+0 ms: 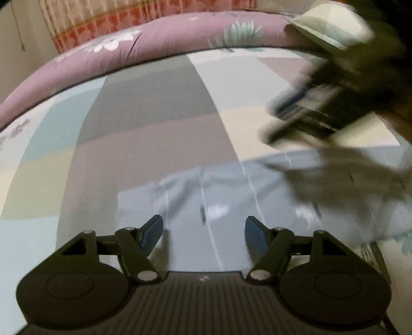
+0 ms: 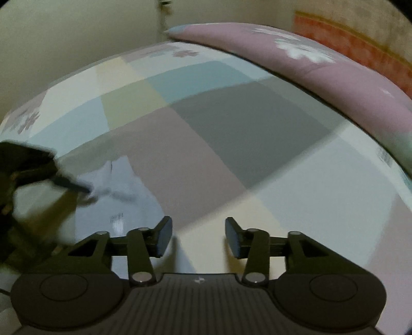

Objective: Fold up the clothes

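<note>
A pale grey-blue garment [image 1: 231, 201] with thin white stripes lies flat on the patchwork bedsheet [image 1: 154, 108]. My left gripper [image 1: 204, 233] hovers open right over its near part, and cloth shows in the gap between the blue pads. Blurred, my right gripper [image 1: 309, 110] is above the garment's far right edge. In the right wrist view my right gripper [image 2: 198, 238] stands open over bare bedsheet [image 2: 231, 144] with nothing between its fingers. There the garment [image 2: 121, 203] lies to the left, with the blurred left gripper [image 2: 38, 167] reaching onto it.
A rolled mauve quilt [image 1: 154, 41] with white flowers runs along the far side of the bed, also the quilt [image 2: 322, 77] at right. Behind it hangs an orange-patterned curtain [image 1: 116, 15]. A cream checked cushion [image 1: 332, 25] sits top right. A pale wall [image 2: 77, 38] borders the bed.
</note>
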